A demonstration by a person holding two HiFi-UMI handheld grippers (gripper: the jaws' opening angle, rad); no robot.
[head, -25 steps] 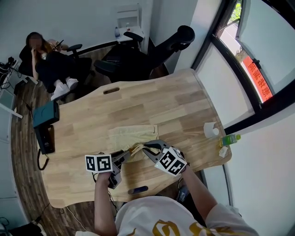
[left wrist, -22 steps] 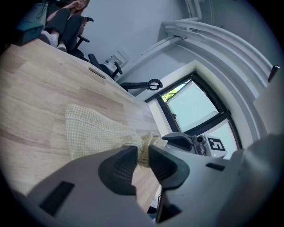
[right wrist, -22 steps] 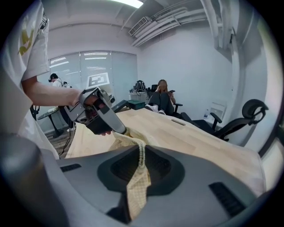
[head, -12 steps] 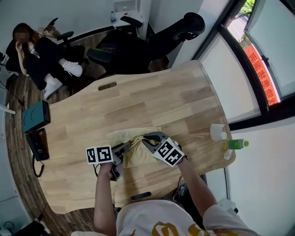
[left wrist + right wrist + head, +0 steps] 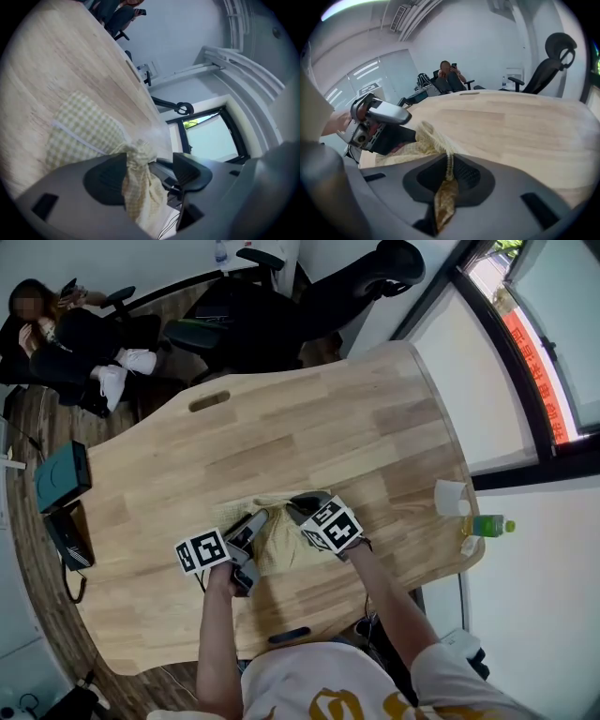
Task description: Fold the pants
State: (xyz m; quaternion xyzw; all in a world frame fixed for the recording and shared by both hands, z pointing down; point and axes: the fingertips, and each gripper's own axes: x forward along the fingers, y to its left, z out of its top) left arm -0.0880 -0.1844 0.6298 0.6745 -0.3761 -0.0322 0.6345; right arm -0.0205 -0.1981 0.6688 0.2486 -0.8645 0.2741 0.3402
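The yellow checked pants [image 5: 277, 542] lie folded small on the wooden table [image 5: 328, 437] near its front edge. My left gripper [image 5: 259, 519] is at their left side. Its jaws are opening: a bunched edge of the pants [image 5: 138, 180] hangs against the left pad, with a gap to the right pad. The left gripper [image 5: 150, 172] is low over the cloth. My right gripper [image 5: 298, 506] is at the pants' right side and is shut on a thin pinch of fabric [image 5: 448, 165]. The right gripper [image 5: 449, 177] faces the left gripper [image 5: 379, 124], with the pants [image 5: 426, 138] between them.
A teal box [image 5: 58, 476] and a black device [image 5: 70, 538] sit at the table's left edge. A paper cup [image 5: 451, 495] and a green bottle [image 5: 489, 524] stand at the right edge. A dark pen-like thing [image 5: 290, 635] lies near me. Office chairs [image 5: 309, 296] and a seated person [image 5: 56, 329] are beyond the table.
Both grippers came down and moved farther onto the table, carrying the pants' near edge over the rest. The left jaws have spread apart.
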